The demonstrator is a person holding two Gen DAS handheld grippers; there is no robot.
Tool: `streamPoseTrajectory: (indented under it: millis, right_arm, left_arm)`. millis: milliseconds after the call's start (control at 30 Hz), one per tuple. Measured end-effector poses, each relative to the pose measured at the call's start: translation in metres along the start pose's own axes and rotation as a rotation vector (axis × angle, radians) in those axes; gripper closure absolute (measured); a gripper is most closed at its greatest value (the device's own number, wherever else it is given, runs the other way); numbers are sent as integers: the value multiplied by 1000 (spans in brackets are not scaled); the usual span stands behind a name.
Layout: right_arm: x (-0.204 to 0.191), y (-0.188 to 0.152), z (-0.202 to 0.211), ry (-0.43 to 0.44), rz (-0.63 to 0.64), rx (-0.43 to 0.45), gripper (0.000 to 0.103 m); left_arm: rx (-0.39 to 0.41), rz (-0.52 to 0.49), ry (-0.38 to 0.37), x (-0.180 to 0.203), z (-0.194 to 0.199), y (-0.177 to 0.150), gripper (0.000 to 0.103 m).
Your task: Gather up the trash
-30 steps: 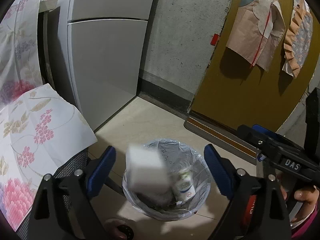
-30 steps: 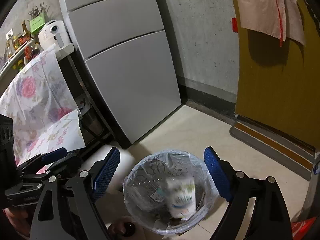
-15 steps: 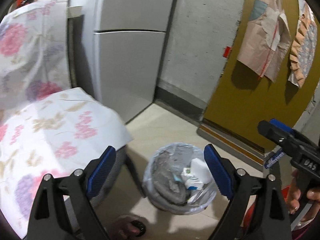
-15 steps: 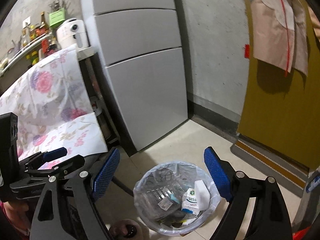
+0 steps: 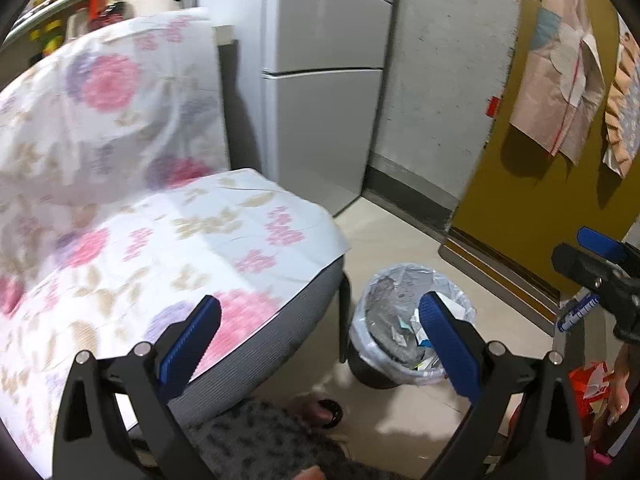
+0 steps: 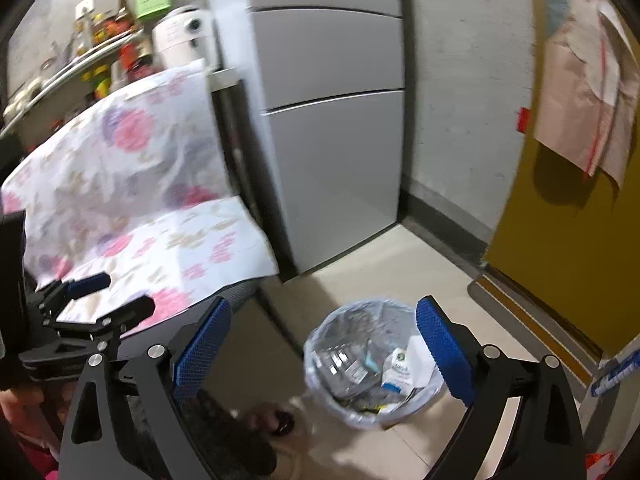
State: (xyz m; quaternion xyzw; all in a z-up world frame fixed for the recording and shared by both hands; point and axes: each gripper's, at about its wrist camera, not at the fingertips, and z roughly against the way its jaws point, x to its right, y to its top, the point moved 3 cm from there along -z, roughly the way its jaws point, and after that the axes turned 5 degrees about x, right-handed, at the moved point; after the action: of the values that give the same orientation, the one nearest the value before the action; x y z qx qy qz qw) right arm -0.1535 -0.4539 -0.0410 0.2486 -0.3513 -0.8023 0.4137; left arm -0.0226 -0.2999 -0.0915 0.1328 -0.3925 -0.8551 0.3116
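Lined trash bin (image 6: 374, 364) on floor, holding cartons, located below and ahead of right claw (image 6: 324, 352) and left claw (image 5: 320, 338); both jaws opening, nothing held.

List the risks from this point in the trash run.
The bin looks nearly full, so cartons near its rim may spill if more goes in. The loose floral cloth overhangs the chair close to the left tool, whose jaws are opening, empty; it might snag. A foot beside the bin could knock it.
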Motion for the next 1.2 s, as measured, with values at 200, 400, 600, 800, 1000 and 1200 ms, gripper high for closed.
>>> streamPoseTrajectory:
  millis: [200, 400, 600, 800, 1000, 1200]
  right_arm:
    - [-38, 11, 42, 59, 90, 13, 10]
    - [-53, 15, 67, 82, 137, 48, 10]
    - [-59, 16, 76, 84, 153, 63, 10]
    - [-55, 18, 77, 88, 142, 72, 10]
    - [-52, 19, 77, 90, 142, 73, 10]
    - [-51, 18, 76, 92, 144, 71, 10]
  left_arm:
    - [12, 51, 42, -17, 53, 1, 7]
    - [36, 58, 130, -24, 98, -3, 7]
    - [28, 73, 172, -32, 117, -13, 7]
    - [48, 99, 196, -38, 126, -12, 7]
    - [67, 94, 204, -37, 132, -9, 7]
    - [73, 96, 205, -39, 134, -9, 7]
